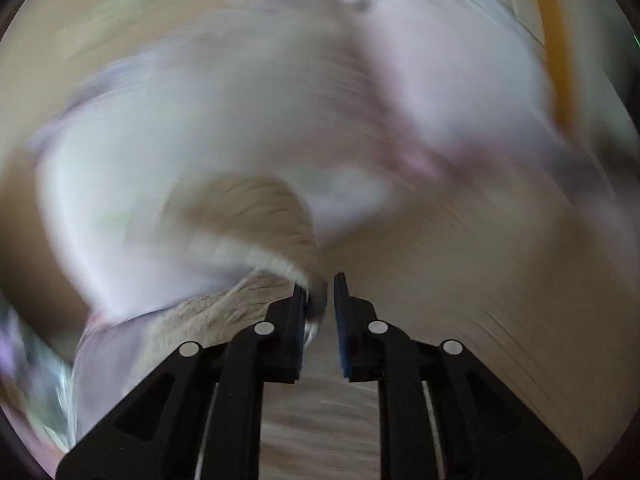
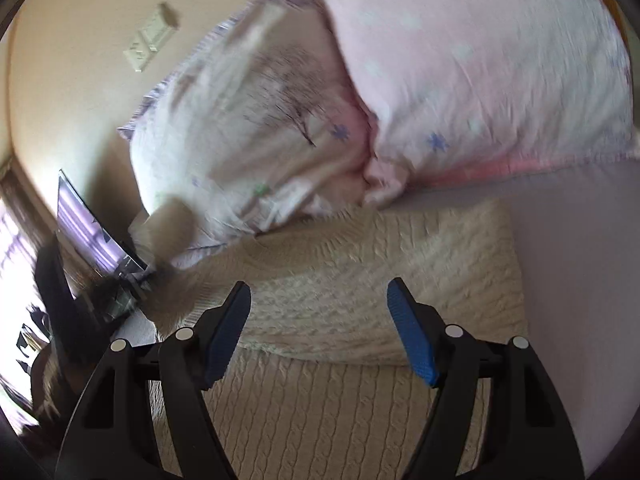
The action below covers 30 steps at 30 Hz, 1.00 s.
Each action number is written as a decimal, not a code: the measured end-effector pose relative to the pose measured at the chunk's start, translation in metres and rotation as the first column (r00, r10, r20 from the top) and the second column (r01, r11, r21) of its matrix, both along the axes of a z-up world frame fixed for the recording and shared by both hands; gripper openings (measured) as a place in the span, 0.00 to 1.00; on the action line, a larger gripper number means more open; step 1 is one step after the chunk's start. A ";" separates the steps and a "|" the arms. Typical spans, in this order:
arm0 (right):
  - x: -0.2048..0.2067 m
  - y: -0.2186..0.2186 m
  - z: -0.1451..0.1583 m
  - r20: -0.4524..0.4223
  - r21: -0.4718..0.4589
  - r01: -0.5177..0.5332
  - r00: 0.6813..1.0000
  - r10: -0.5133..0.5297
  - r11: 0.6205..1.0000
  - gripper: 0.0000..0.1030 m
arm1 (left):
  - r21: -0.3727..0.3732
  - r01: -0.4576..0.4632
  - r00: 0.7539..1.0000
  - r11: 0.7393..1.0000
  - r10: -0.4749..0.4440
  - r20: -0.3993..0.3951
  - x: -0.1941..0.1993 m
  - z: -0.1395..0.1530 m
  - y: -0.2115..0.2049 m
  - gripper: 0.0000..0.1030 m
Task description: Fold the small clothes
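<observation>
Left gripper: jaws nearly together, clamped on a fold of the cream knit sweater. The fabric bunches against the left pad and trails away to the near left. The left wrist view is heavily motion-blurred, so the grip depth is hard to read, but cloth is clearly pinched between the pads.

Right gripper: jaws wide apart, holding nothing. It hovers just above the knit sweater, which lies flat on the bed sheet with one layer already doubled over; the fold edge runs left to right just beyond the fingertips.

Two pillows sit at the far side: a white one on the far left, touching the sweater's far edge, and a pink one on the far right. A monitor sits off the bed to the left, and a wall switch plate shows beyond.

Step, as I judge it: mid-fold, with the left side carrying a sleeve or edge across the body and the right side free.

Next move probably calls for:
- left lays its fabric down on the body, then lets go
- right comes down on the near edge, either to pin it or to take the next corner
- keep the carried layer off the white pillow, which crowds the far edge
</observation>
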State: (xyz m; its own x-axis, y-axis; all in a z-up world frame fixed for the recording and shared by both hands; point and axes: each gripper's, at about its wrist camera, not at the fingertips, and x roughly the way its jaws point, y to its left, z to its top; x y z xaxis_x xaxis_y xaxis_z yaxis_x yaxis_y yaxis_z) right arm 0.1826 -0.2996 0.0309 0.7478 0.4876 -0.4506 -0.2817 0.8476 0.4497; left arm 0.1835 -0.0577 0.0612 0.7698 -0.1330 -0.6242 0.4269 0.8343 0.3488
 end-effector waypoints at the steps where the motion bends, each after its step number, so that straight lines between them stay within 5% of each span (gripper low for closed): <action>1: 0.004 -0.003 -0.005 -0.027 0.014 0.000 1.000 0.001 1.000 0.70 | 0.097 0.088 0.996 0.991 -0.085 -0.037 -0.016 -0.025 -0.028 0.15; 4: 0.016 -0.017 -0.020 -0.114 0.073 0.004 0.993 0.004 0.997 0.58 | 0.144 0.136 0.990 0.980 -0.128 -0.066 -0.040 -0.046 -0.036 0.18; 7: 0.029 -0.025 -0.033 -0.179 0.114 0.014 0.984 0.007 0.993 0.46 | 0.009 0.050 0.993 0.999 -0.049 -0.107 -0.047 -0.031 0.002 0.39; 14: 0.064 -0.010 -0.057 -0.270 0.066 0.047 0.963 -0.028 0.997 0.32 | -0.192 -0.208 0.966 0.959 0.171 -0.192 -0.051 -0.012 0.097 0.53; 20: 0.084 0.010 -0.054 -0.237 -0.032 0.046 0.970 -0.053 0.998 0.31 | -0.213 -0.277 0.944 0.937 0.224 -0.243 -0.044 -0.027 0.124 0.58; 28: 0.114 0.026 -0.053 -0.276 0.003 0.050 0.960 -0.047 0.999 0.31 | -0.214 -0.258 0.946 0.942 0.201 -0.256 -0.045 -0.034 0.122 0.64; 30: 0.116 0.017 -0.056 -0.302 0.104 0.059 0.953 -0.025 0.993 0.31 | -0.219 -0.261 0.944 0.940 0.202 -0.261 -0.044 -0.034 0.124 0.65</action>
State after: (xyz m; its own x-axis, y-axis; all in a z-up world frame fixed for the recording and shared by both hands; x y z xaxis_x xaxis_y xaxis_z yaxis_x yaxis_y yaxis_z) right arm 0.2983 -0.2828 -0.0252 0.6075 0.5181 -0.6020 -0.0853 0.7961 0.5991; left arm 0.1393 0.0660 0.0267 0.6360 -0.1413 -0.7587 0.2553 0.9663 0.0340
